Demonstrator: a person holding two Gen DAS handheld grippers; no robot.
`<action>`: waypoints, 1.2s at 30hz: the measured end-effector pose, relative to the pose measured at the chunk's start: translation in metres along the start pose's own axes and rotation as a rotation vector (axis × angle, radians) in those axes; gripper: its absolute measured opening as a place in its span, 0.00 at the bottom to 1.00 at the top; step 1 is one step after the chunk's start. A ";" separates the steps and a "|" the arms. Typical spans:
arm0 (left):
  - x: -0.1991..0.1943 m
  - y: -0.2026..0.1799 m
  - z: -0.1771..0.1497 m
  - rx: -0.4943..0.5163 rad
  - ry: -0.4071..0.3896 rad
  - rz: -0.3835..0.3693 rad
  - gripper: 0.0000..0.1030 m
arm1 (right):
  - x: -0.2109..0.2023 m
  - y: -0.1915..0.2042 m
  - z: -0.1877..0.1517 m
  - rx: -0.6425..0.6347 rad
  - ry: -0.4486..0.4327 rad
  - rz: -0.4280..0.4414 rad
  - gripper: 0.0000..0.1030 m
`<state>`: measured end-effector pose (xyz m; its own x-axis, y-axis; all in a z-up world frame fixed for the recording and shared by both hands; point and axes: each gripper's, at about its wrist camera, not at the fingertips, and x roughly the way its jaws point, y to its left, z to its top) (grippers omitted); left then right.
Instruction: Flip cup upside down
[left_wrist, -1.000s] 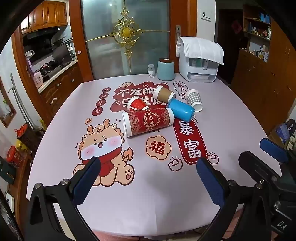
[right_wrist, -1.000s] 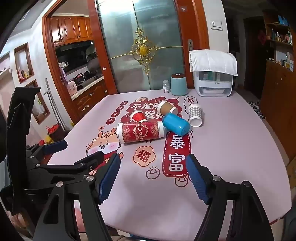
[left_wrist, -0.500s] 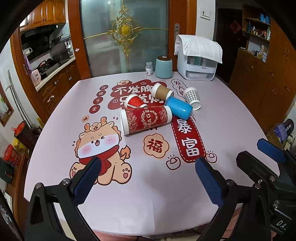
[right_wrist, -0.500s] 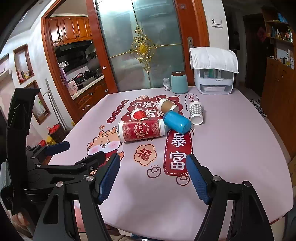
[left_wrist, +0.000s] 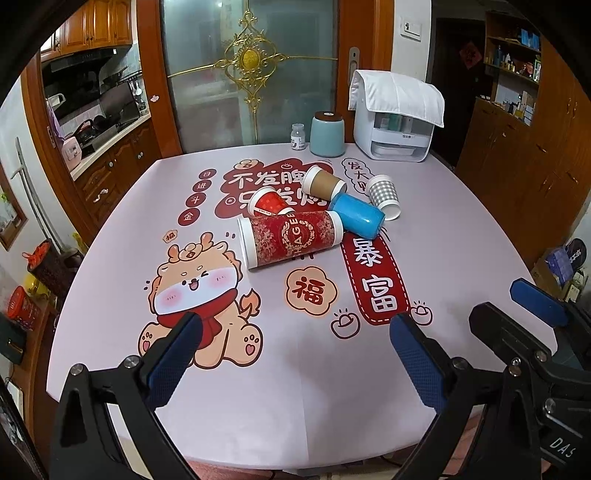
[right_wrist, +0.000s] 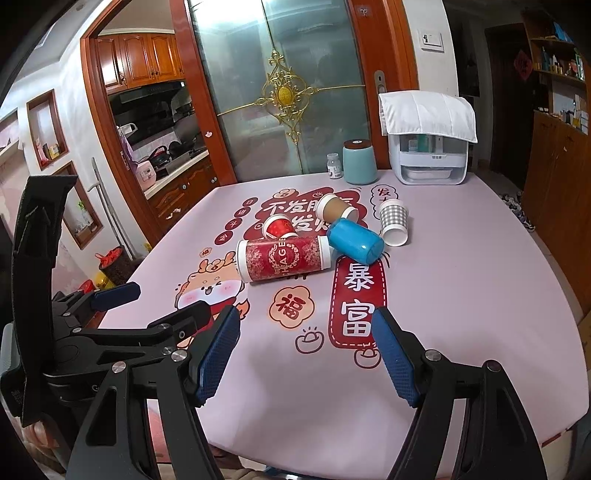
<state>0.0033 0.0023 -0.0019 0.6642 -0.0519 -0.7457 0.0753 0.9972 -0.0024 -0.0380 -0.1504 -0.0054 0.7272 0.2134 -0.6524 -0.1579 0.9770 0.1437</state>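
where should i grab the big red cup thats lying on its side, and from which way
Grip the big red cup across the middle of its patterned barrel, coming down from above with the jaws spanning its near and far sides. It lies with its long axis left to right, and the small red cup and blue cup crowd its far side and right end. Both the left gripper and right gripper are open.

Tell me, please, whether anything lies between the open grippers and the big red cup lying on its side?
Nothing visible does. Only bare tablecloth separates the left gripper and right gripper from the big red cup; the other cups crowd its far side.
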 end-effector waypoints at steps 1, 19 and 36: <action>0.000 0.000 0.000 0.000 -0.001 0.001 0.97 | 0.000 0.000 0.000 0.001 0.000 0.001 0.73; 0.001 0.000 -0.002 0.000 -0.001 0.001 0.97 | 0.005 0.000 -0.001 0.003 0.000 0.003 0.73; 0.001 0.000 -0.001 0.000 0.000 0.000 0.97 | 0.005 0.000 0.000 0.005 0.000 0.006 0.73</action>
<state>0.0031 0.0020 -0.0031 0.6644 -0.0517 -0.7456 0.0751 0.9972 -0.0023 -0.0344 -0.1492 -0.0093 0.7262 0.2191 -0.6517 -0.1586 0.9757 0.1514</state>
